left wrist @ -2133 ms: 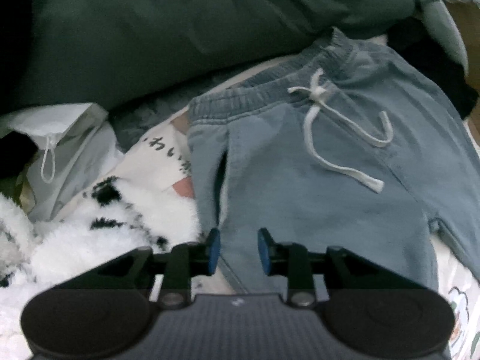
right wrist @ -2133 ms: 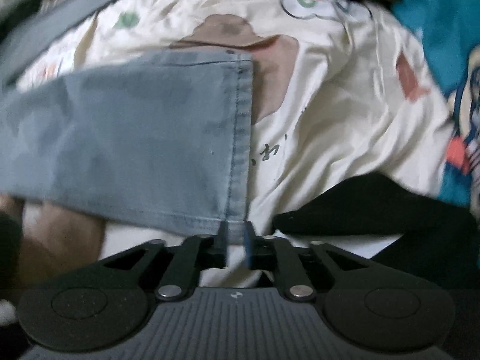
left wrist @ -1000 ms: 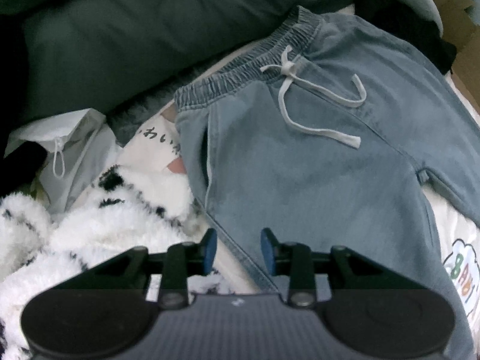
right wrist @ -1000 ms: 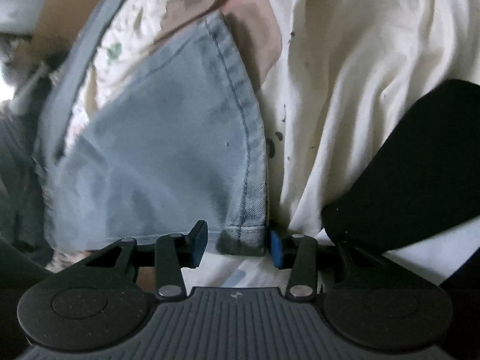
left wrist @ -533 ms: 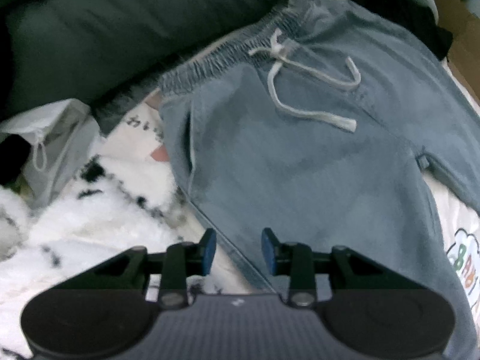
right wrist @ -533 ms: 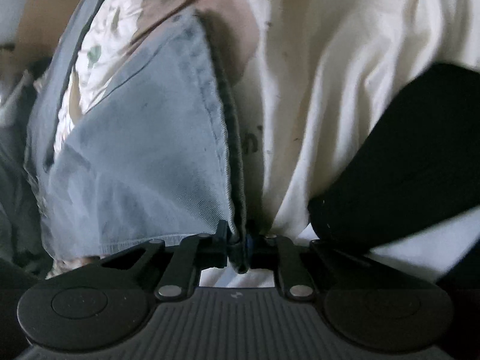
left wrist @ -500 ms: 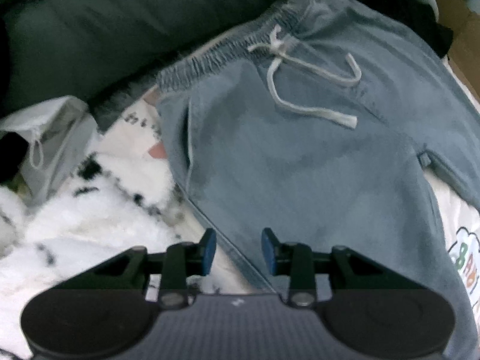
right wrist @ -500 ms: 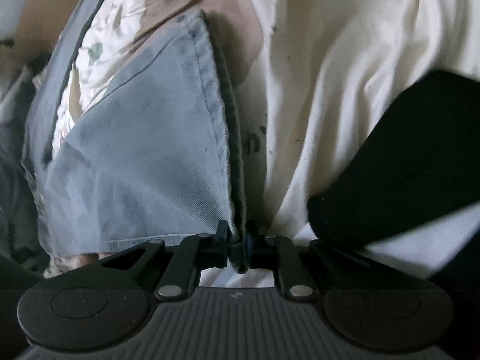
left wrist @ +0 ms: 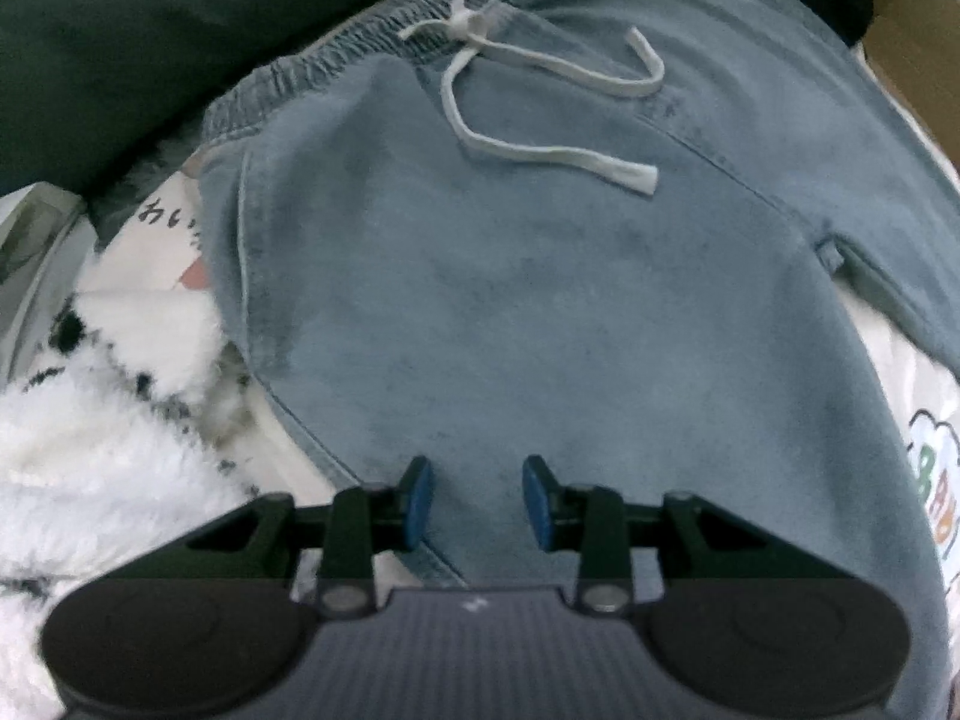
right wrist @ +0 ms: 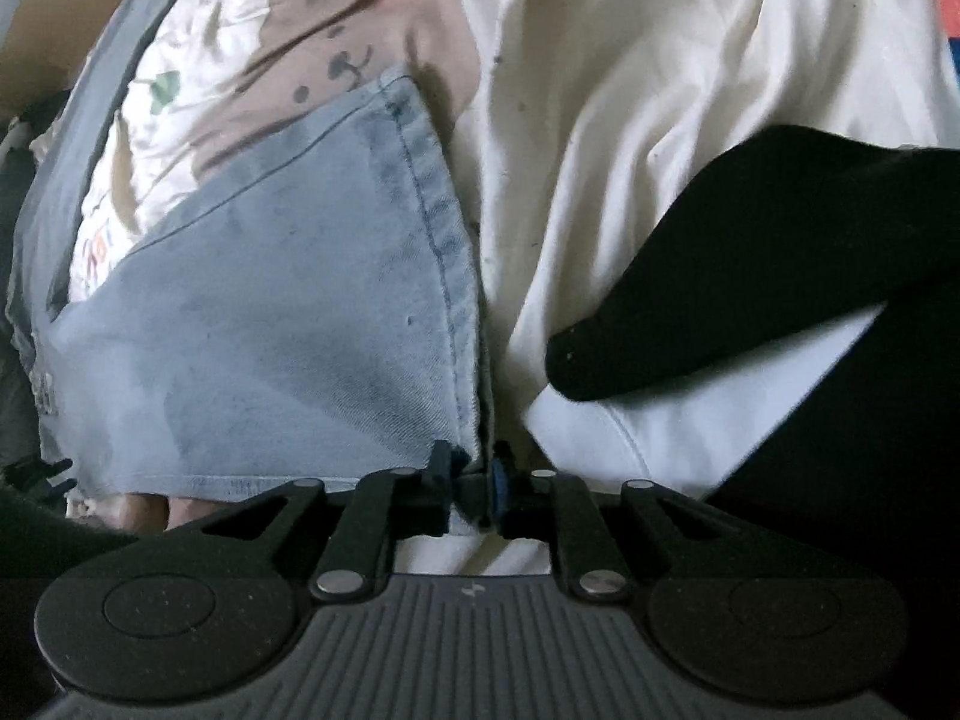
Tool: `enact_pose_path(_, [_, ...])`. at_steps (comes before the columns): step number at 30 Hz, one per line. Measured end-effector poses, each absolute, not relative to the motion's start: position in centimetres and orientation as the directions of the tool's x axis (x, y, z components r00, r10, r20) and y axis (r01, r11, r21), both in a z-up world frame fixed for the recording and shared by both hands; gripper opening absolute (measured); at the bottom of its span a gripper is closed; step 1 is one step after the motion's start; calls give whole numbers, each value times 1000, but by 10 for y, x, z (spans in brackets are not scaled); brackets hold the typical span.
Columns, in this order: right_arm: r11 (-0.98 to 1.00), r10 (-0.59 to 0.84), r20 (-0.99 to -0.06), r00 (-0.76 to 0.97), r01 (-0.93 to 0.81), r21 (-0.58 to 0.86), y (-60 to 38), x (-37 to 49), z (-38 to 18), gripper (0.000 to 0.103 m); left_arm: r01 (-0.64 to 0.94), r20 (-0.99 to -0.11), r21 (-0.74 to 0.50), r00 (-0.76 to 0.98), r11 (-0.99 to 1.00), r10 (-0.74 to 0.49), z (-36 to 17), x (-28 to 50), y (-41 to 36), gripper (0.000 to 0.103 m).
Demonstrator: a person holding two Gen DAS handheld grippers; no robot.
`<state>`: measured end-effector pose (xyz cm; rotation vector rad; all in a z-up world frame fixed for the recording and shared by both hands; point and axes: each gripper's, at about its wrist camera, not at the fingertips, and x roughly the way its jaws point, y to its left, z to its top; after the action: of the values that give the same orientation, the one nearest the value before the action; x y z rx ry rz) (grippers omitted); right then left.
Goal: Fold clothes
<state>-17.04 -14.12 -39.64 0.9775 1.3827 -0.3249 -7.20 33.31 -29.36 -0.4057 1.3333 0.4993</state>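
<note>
**A:** What grips the cloth in the right wrist view?

**B:** The right gripper [right wrist: 471, 483], low in the frame, is clamped on the hem corner of the pale blue denim trousers [right wrist: 270, 324]; its jaws have just eased slightly wider, the hem between them. The trouser leg runs up and left from there. Right of it lies a cream printed sheet [right wrist: 630, 120], with a black garment [right wrist: 750, 252] at centre right.

**B:** And the other tool?

**A:** The left gripper [left wrist: 477, 501], at the bottom centre of its view, has its blue pads apart, poised over the trousers' side seam, pressing nothing. The elastic waistband [left wrist: 360, 54] crosses the upper left, a white drawstring [left wrist: 540, 120] trailing below it. A white fluffy black-spotted fabric [left wrist: 108, 420] fills the lower left, a dark green cushion [left wrist: 120, 30] the upper left.
</note>
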Motion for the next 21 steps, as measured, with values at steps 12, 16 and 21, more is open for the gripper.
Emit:
enact_pose_path(12, [677, 112, -908, 403, 638, 367, -152, -103, -370, 40, -524, -972, -6, 204, 852, 118, -271, -59, 333, 36])
enact_pose_path(16, [713, 49, -911, 410, 624, 319, -162, -84, -376, 42, -511, -970, 0, 208, 860, 124, -264, -61, 333, 36])
enact_pose_path(21, [729, -7, -925, 380, 635, 255, -180, -80, -389, 45, -510, -970, 16, 200, 860, 137, -259, -64, 338, 36])
